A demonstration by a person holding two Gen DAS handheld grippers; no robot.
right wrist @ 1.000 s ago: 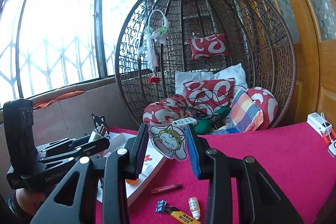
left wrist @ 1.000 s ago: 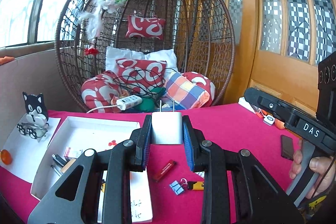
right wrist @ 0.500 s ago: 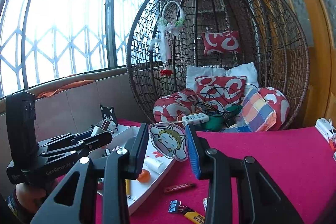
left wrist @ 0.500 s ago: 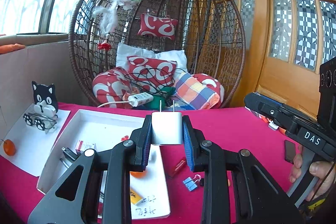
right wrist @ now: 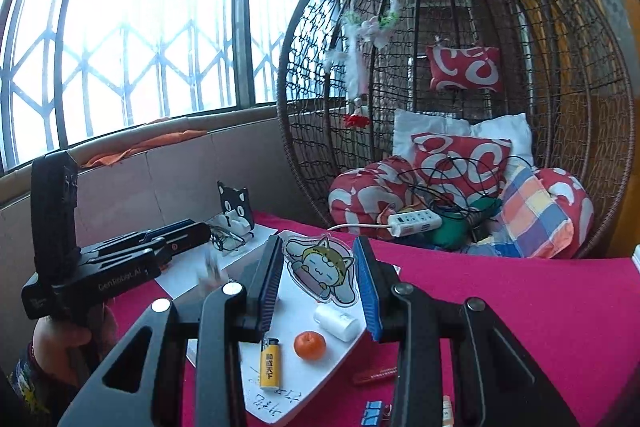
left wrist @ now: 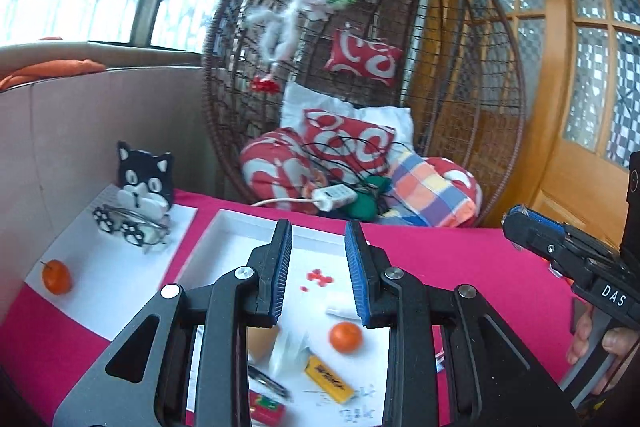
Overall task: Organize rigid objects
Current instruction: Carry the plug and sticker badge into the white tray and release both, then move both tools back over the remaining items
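Pink-clothed table (left wrist: 460,267) fronts a wicker egg chair. Only the right wrist view shows the right gripper (right wrist: 320,283) pinching a flat cartoon figure (right wrist: 320,267) above the white tray (right wrist: 304,307). The left wrist view shows the left gripper (left wrist: 316,267), jaws spread and empty, over that tray's near half. Its arms hide part of the contents: one yellow lighter (left wrist: 329,379) and one tangerine (left wrist: 346,337), with a second tangerine (left wrist: 56,277) far left on paper.

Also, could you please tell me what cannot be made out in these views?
Left wrist view: white object in the tray, motion-blurred, unidentifiable.
Left wrist view: red item, cut off by the bottom edge and the left gripper.
Right wrist view: handwriting on the tray, too small to read.
Right wrist view: blue clip, cut off by the bottom edge.
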